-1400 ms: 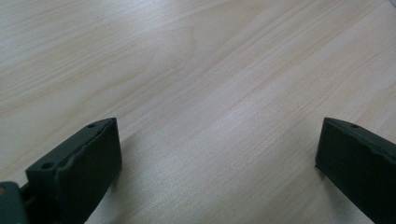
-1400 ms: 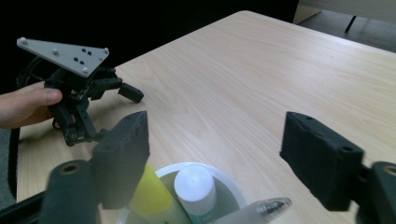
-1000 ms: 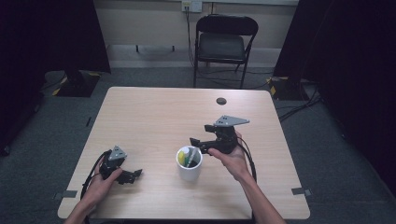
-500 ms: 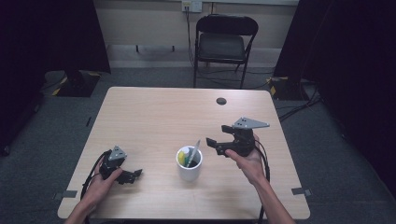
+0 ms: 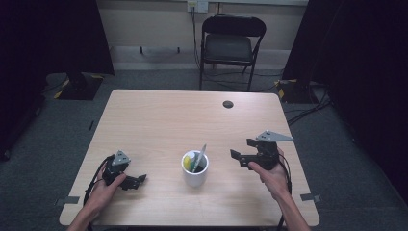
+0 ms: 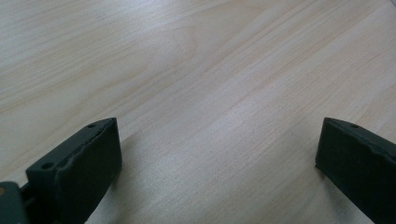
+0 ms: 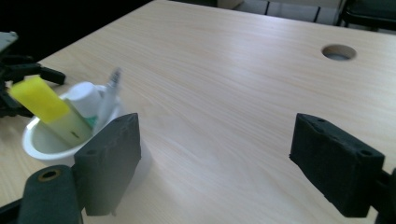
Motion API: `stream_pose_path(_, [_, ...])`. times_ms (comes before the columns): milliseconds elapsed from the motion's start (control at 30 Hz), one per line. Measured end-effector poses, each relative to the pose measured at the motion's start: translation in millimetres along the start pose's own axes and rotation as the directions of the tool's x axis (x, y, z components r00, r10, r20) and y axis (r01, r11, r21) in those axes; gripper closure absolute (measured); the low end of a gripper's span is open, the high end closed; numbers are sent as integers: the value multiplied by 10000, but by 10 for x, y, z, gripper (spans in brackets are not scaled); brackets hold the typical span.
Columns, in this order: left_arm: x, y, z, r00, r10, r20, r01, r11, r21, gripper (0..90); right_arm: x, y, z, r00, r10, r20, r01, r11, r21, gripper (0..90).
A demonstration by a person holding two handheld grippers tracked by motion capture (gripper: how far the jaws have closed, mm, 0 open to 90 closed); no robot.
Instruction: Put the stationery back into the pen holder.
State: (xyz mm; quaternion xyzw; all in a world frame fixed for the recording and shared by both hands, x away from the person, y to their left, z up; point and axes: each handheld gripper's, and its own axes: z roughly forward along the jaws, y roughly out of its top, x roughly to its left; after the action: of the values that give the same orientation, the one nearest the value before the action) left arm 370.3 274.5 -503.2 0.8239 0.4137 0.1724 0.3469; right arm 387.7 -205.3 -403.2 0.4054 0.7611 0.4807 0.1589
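Pale wood table [image 5: 159, 120], white cup [image 5: 195, 169] at centre. Right tongs [image 5: 240, 156] spread, empty, beside cup; left tongs [image 5: 137, 180] spread, empty. Cup rim best cleared on any reach.

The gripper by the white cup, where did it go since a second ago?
The right gripper drew back from the white cup, toward the table's right side, jaws open and empty. The pens in the cup stayed put, and the left gripper kept resting near the table's front-left corner.
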Motion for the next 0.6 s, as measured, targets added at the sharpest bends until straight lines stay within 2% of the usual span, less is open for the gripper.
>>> stream_pose_path(133, [0, 0, 0, 10000, 1, 0, -1, 10000, 4, 0, -109, -119, -37, 9991, 230, 348, -238, 9995, 215, 154])
stream_pose_path(167, [0, 0, 0, 10000, 0, -1, 0, 10000, 0, 0, -185, -205, -47, 9978, 368, 543, -389, 9985, 390, 155])
stream_pose_path(233, [0, 0, 0, 10000, -1, 0, 1, 10000, 2, 0, -240, -274, -53, 9966, 501, 654, -537, 9970, 556, 155])
stream_pose_path(333, [1, 0, 0, 10000, 1, 1, -1, 10000, -1, 0, -317, -381, -63, 9943, 488, 951, -572, 9945, 880, 162])
stream_pose_path(533, [0, 0, 0, 10000, -5, 3, 5, 10000, -1, 0, -448, -601, -68, 9817, 344, 1875, -699, 9800, 1861, 173])
stream_pose_path(600, [0, 0, 0, 10000, -3, 2, 3, 10000, -1, 0, -468, -637, -64, 9799, 377, 1959, -768, 9776, 1962, 173])
